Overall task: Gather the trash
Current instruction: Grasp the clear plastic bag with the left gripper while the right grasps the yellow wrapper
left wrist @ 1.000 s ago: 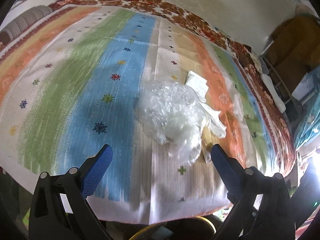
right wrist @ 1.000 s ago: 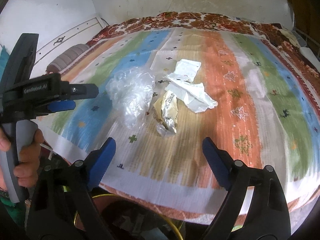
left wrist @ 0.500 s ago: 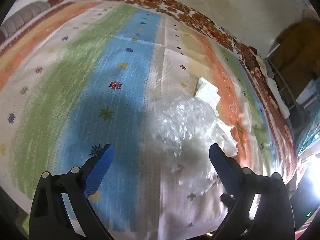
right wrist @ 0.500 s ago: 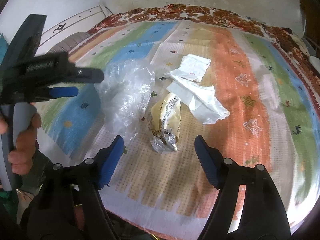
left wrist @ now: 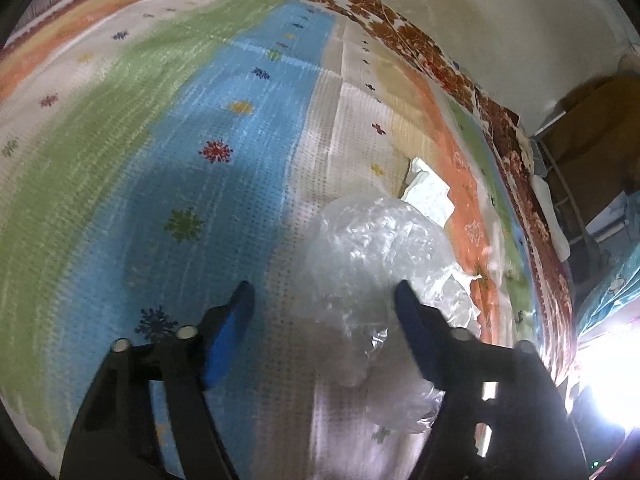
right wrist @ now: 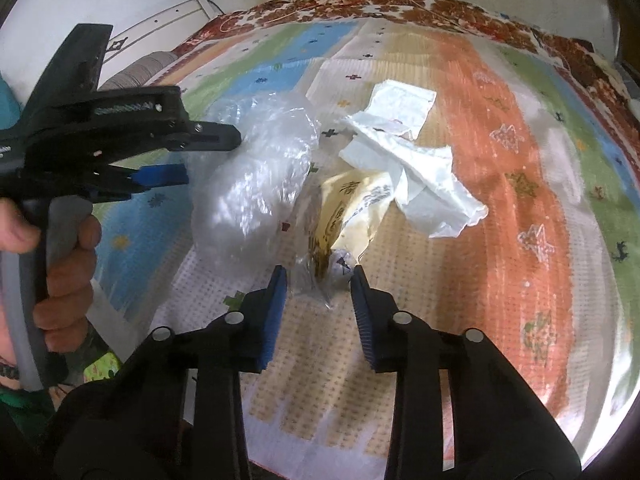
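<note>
Left wrist view: the left gripper [left wrist: 324, 300] hangs low over a bed spread with a striped mat [left wrist: 224, 148]. Its jaws have just been closing and stand about half apart. A crumpled clear plastic bag [left wrist: 372, 256] bulges up between them, nearer the right finger, which touches or overlaps its edge; the left blue pad [left wrist: 228, 336] is clear of it, so the bag is not clamped. Behind the bag, toward the far edge of the bed, lies a white paper wrapper [left wrist: 430, 196].

Right wrist view: the right gripper [right wrist: 318, 276] points down at a yellow snack wrapper [right wrist: 352, 208] near the middle of the bed. Its jaws have just been closing and stand narrow, with the wrapper's crinkled near end between the blue pads; whether the pads press on it I cannot tell. Just beyond the wrapper lies a crumpled white plastic bag [right wrist: 416, 176], partly over its far end, with the white paper wrapper [right wrist: 400, 108] behind that. To the left, a hand [right wrist: 64, 264] holds the left gripper [right wrist: 212, 152] against the clear plastic bag [right wrist: 256, 176]
</note>
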Demonstrator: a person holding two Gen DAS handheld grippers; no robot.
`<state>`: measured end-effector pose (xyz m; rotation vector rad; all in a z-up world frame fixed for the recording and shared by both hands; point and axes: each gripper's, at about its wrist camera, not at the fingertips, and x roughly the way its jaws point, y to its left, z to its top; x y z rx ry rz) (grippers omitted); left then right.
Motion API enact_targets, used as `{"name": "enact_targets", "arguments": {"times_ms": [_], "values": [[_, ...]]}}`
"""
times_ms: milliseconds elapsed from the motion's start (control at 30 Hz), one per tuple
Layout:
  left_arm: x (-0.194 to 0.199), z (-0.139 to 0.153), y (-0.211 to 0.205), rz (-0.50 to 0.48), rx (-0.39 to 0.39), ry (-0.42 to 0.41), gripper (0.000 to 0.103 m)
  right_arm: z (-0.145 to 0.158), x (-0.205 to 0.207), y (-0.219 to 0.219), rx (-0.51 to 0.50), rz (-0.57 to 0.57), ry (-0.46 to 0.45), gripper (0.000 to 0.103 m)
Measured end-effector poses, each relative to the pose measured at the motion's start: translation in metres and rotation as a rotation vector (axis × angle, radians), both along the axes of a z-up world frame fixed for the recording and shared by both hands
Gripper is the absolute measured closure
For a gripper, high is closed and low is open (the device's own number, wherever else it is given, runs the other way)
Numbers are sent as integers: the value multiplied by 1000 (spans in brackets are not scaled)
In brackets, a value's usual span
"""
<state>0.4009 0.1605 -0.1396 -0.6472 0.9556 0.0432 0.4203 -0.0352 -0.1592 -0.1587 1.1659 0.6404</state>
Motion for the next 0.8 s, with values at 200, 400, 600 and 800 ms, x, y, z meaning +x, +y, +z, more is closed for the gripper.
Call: {"name": "enact_targets", "arguments": {"times_ms": [200,400,600,800], "values": [[-9,5,-2,7,12,-42,87,1,-3,-5,36,-22,30,84],[-32,15,1,30,38,-60,91,8,-13,-8,57,-34,36,89],[-58,25,0,43,51,-75,91,13,-26,-12,65,-45,35,90],[-80,30,-10,30,62,-87,91,24,-40,-15,72,-43,34,90]]}}
